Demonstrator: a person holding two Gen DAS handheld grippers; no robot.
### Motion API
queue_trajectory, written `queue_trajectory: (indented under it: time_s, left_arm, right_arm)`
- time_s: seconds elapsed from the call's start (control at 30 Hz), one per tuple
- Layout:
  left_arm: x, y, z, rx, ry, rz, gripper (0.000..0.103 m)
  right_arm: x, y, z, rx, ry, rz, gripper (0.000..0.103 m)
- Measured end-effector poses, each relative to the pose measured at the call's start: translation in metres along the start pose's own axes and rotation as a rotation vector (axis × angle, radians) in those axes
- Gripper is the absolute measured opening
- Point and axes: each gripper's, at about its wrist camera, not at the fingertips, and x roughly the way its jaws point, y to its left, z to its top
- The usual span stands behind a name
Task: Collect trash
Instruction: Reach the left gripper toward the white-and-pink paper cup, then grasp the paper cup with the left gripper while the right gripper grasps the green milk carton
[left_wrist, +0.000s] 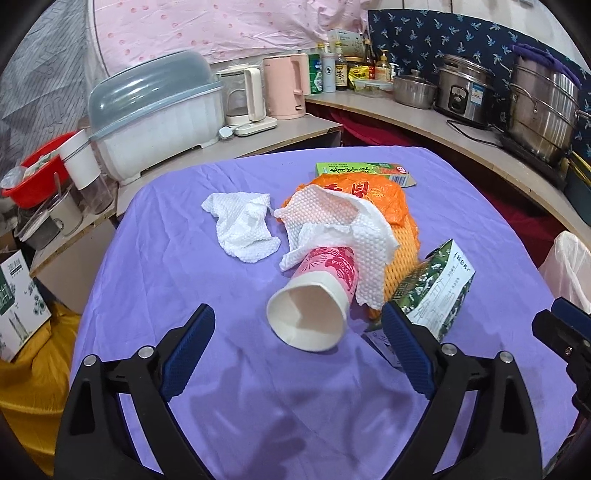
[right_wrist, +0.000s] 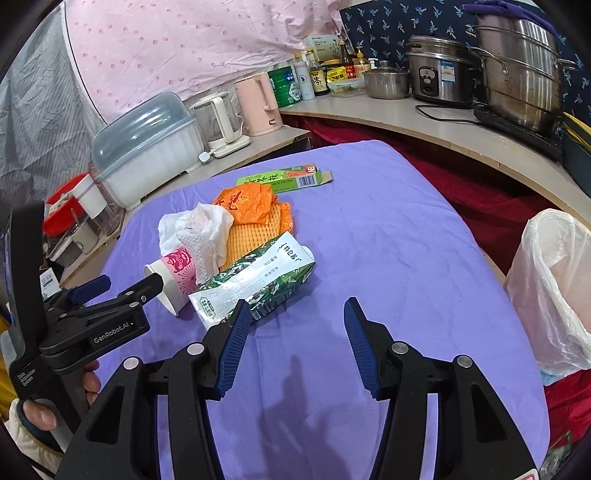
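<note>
- The paper cup (left_wrist: 314, 295) lies on its side on the purple cloth (left_wrist: 166, 277), its open mouth toward the grippers (pink print on its far half).
- A crumpled white tissue (left_wrist: 340, 229) drapes over the cup's far end; a second tissue (left_wrist: 243, 225) lies just left of the cup, apart from it.
- Behind the cup sit orange foam netting and an orange wrapper (left_wrist: 373, 192), with a green box (left_wrist: 365, 171) beyond them.
- A green-and-white carton (right_wrist: 255, 280) lies just right of the cup, touching the netting.
- Left gripper (left_wrist: 297, 332): jaws spread wide, released, hanging at the cup's mouth with nothing clamped.
- Right gripper (right_wrist: 295, 325): jaws partly apart, empty, its left finger at the carton's near end.
- A bin with a white liner (right_wrist: 554, 288) stands well right of the cup, off the cloth's edge.
</note>
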Motion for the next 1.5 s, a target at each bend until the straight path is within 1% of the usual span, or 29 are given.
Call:
queue_trajectory:
  time_s: [0.1, 0.27, 0.3, 0.37, 0.4, 0.53, 0.67, 0.77, 0.9, 1.03, 1.07, 1.17, 1.27, 1.37, 1.5]
  left_arm:
    - [0.014, 0.0, -0.001, 0.027, 0.024, -0.031, 0.088]
    - [0.033, 0.002, -0.003, 0.029, 0.049, -0.04, 0.086]
    - [0.035, 0.002, -0.003, 0.023, 0.053, -0.046, 0.081]
    - [0.038, 0.003, -0.003, 0.013, 0.074, -0.073, 0.059]
    - [0.039, 0.003, -0.003, 0.008, 0.083, -0.079, 0.058]
    - [0.032, 0.006, -0.003, -0.005, 0.07, -0.069, 0.054]
    - [0.021, 0.012, -0.005, -0.04, 0.058, -0.045, 0.053]
    - [0.015, 0.019, -0.007, -0.083, 0.07, -0.036, 0.053]
    - [0.008, 0.027, -0.013, -0.131, 0.082, -0.045, 0.053]
    - [0.003, 0.036, -0.017, -0.138, 0.086, -0.023, 0.053]
    - [0.003, 0.042, -0.017, -0.15, 0.089, -0.021, 0.053]
    - [0.004, 0.057, -0.018, -0.181, 0.092, -0.004, 0.053]
    - [0.006, 0.067, -0.018, -0.203, 0.098, 0.001, 0.053]
    - [0.009, 0.073, -0.019, -0.216, 0.104, 0.01, 0.053]
    - [0.012, 0.078, -0.02, -0.224, 0.107, 0.025, 0.053]
  right_arm:
    - [0.008, 0.004, -0.001, 0.007, 0.014, -0.001, 0.052]
    - [0.02, 0.011, -0.004, 0.01, 0.038, 0.005, 0.052]
    - [0.021, 0.013, -0.004, 0.009, 0.041, 0.005, 0.052]
    - [0.025, 0.016, -0.005, 0.004, 0.047, 0.006, 0.052]
    - [0.026, 0.017, -0.005, 0.003, 0.05, 0.006, 0.052]
    - [0.033, 0.022, -0.007, 0.002, 0.062, 0.013, 0.052]
    - [0.038, 0.029, -0.006, 0.014, 0.069, 0.032, 0.052]
    - [0.044, 0.035, -0.004, 0.025, 0.074, 0.042, 0.052]
    - [0.055, 0.048, -0.002, 0.047, 0.08, 0.051, 0.052]
    - [0.067, 0.061, -0.004, 0.079, 0.092, 0.057, 0.056]
    - [0.069, 0.063, -0.003, 0.087, 0.091, 0.055, 0.059]
    - [0.072, 0.069, -0.001, 0.132, 0.076, 0.042, 0.068]
    - [0.075, 0.074, 0.001, 0.184, 0.051, 0.01, 0.076]
    - [0.079, 0.079, 0.002, 0.2, 0.027, -0.037, 0.08]
    - [0.082, 0.078, 0.0, 0.204, 0.02, -0.102, 0.08]
